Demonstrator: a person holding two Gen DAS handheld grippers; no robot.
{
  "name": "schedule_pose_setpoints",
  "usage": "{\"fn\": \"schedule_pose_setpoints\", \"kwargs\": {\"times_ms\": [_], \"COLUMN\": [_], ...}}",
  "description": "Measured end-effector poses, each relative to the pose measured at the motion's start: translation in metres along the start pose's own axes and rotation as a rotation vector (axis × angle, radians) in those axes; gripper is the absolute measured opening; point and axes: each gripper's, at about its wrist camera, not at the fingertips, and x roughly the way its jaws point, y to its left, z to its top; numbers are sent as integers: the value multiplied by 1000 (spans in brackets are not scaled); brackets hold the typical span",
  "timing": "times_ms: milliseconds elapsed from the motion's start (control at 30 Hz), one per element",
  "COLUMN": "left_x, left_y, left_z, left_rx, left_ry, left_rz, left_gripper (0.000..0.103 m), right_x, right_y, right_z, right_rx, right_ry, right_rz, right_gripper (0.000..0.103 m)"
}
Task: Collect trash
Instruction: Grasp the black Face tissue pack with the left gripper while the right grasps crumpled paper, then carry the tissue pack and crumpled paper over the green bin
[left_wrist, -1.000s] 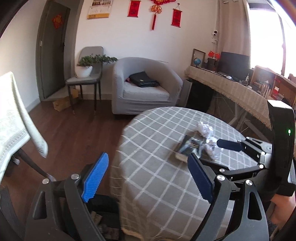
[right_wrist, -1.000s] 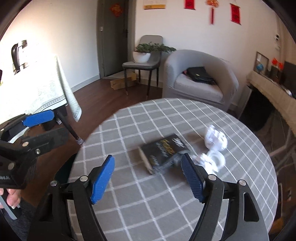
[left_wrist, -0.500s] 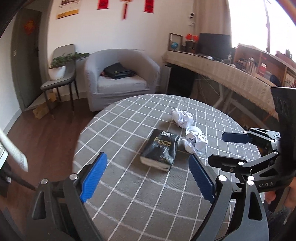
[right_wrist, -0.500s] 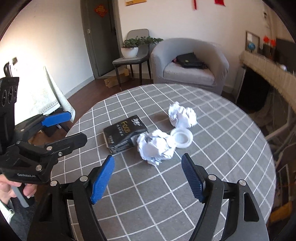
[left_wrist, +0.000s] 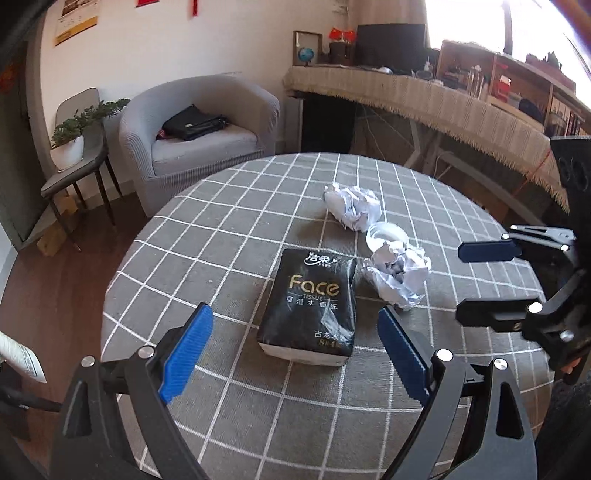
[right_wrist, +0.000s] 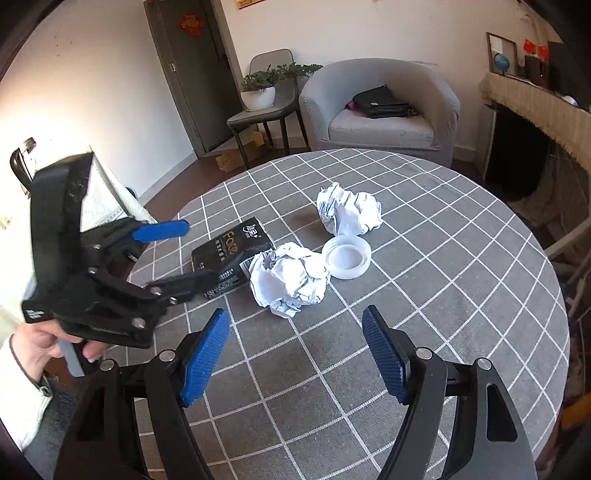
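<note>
On the round table with a grey checked cloth (left_wrist: 229, 236) lie two crumpled white paper balls, a near one (left_wrist: 397, 275) (right_wrist: 290, 278) and a far one (left_wrist: 351, 206) (right_wrist: 349, 208). A white plastic lid (left_wrist: 384, 232) (right_wrist: 345, 256) sits between them. A black tissue pack (left_wrist: 312, 302) (right_wrist: 231, 254) lies to their left. My left gripper (left_wrist: 293, 354) (right_wrist: 177, 254) is open, hovering just short of the tissue pack. My right gripper (right_wrist: 295, 354) (left_wrist: 487, 280) is open, hovering just short of the near paper ball. Nothing is between either pair of fingers.
A grey armchair (left_wrist: 199, 136) with a black bag stands beyond the table, beside a chair holding a potted plant (left_wrist: 74, 136). A long desk with a fringed cloth (left_wrist: 424, 99) runs along the right. A chair draped in white cloth (right_wrist: 107, 199) stands at the left.
Both grippers have swung over the table toward the trash and tilted down. The left gripper came in from beside the table's edge, and the tissue pack now lies right before it.
</note>
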Motion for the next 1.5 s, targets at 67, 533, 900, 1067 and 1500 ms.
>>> {"fn": "schedule_pose_setpoints", "kwargs": {"times_ms": [67, 533, 900, 1067, 1500], "left_x": [7, 17, -14, -32, -90], "left_y": [-2, -5, 17, 34, 83], "left_z": [-1, -8, -15, -17, -42], "left_rx": [11, 21, -83, -143, -290], "left_ry": [17, 71, 41, 20, -23], "left_rz": [-5, -22, -16, 5, 91], "left_gripper": [92, 55, 54, 54, 54], "right_x": [0, 16, 40, 52, 50], "right_y": [-1, 10, 19, 24, 73], "right_z": [1, 8, 17, 20, 33], "right_rx": [7, 9, 43, 50, -47], "right_ry": [-1, 5, 21, 33, 6], "right_rz": [6, 1, -62, -103, -79], "right_gripper": [75, 74, 68, 58, 51]}}
